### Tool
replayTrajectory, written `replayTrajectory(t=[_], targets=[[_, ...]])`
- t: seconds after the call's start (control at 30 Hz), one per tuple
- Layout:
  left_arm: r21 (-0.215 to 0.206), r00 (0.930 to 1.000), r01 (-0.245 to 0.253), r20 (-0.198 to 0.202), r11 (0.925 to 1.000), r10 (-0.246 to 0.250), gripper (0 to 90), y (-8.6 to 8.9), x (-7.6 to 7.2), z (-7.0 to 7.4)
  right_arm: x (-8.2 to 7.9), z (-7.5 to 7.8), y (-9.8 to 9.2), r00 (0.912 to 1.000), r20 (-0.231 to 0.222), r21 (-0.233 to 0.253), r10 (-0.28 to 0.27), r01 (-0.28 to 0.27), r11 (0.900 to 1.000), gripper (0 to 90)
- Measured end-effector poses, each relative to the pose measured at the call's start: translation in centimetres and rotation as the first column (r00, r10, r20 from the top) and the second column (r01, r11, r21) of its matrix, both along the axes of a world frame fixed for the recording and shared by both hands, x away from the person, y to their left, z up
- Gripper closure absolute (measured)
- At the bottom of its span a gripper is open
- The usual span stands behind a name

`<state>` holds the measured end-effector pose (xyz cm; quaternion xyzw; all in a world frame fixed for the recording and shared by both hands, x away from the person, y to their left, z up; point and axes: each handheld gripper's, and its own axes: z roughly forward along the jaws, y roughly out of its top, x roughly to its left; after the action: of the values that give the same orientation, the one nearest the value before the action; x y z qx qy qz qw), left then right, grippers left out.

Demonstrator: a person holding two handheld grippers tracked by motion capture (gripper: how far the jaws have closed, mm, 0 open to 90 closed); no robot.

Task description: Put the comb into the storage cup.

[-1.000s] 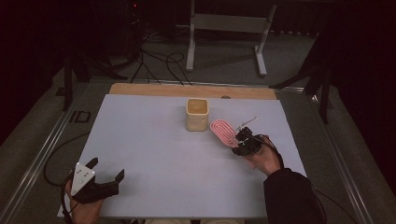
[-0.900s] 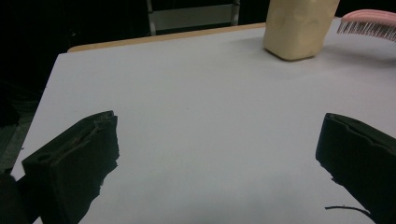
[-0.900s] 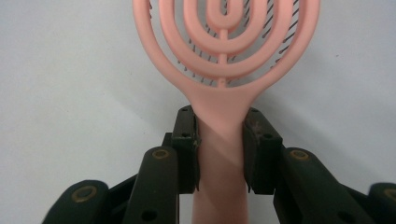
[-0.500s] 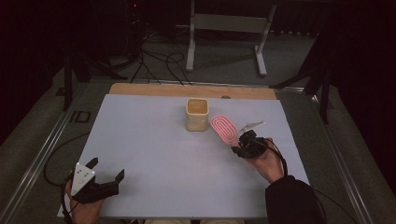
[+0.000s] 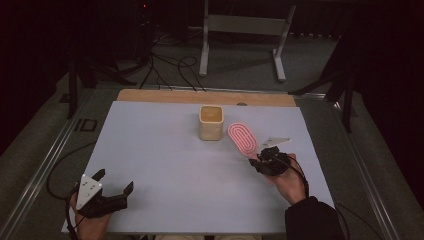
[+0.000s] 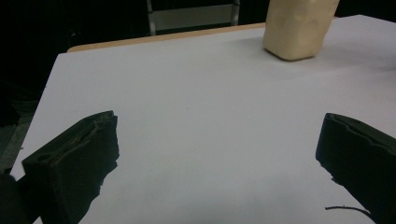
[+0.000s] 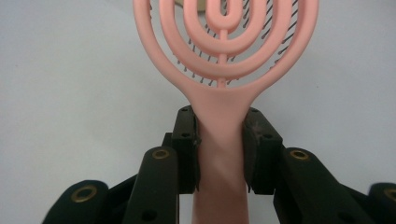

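In the high view the right gripper (image 5: 259,159) sits right of centre in the frame, held by a hand (image 5: 287,182) that comes up from the lower right in a dark sleeve. Its jaws are closed on the handle of a pink brush (image 5: 242,138). The brush head, an oval of looped ribs, points up and left from the gripper toward a cup (image 5: 211,122) and lies just right of it, with a narrow gap between them.

In the right gripper view the two black jaws press on both sides of the brush (image 7: 223,60) handle just below the neck, at the centre of the frame. The head fills the top of the frame, with thin dark bristles showing through the ribs against the white table (image 7: 60,84). Whether the head rests on the table or is lifted off it cannot be told.

The left gripper (image 5: 116,191) is at the lower left of the high view, near the table's front edge, its grey plate on top. Its jaws stand wide apart and hold nothing. In the left gripper view bare table (image 6: 196,116) lies between the two jaws, and the cup (image 6: 296,28) stands at the upper right of the frame, well apart from them.
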<state>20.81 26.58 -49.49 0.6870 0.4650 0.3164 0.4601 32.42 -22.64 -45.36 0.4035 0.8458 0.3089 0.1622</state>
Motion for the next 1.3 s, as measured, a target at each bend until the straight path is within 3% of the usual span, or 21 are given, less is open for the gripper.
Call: replayTrajectory(t=[0.37, 1.3], targets=[[-0.006, 1.0000, 0.003, -0.001, 1.0000, -0.003, 0.1, 0.0, 0.0, 0.0, -1.6, -0.2, -0.3, 0.9988, 0.048, 0.086, -0.010, 0.005, 0.996, 69.5], [0.002, 0.9999, 0.011, -0.003, 0.9999, -0.011, 0.1, -0.1, 0.1, 0.0, -3.3, 0.6, -0.4, 0.9880, 0.154, 0.159, -0.015, -0.009, 0.987, 69.5]])
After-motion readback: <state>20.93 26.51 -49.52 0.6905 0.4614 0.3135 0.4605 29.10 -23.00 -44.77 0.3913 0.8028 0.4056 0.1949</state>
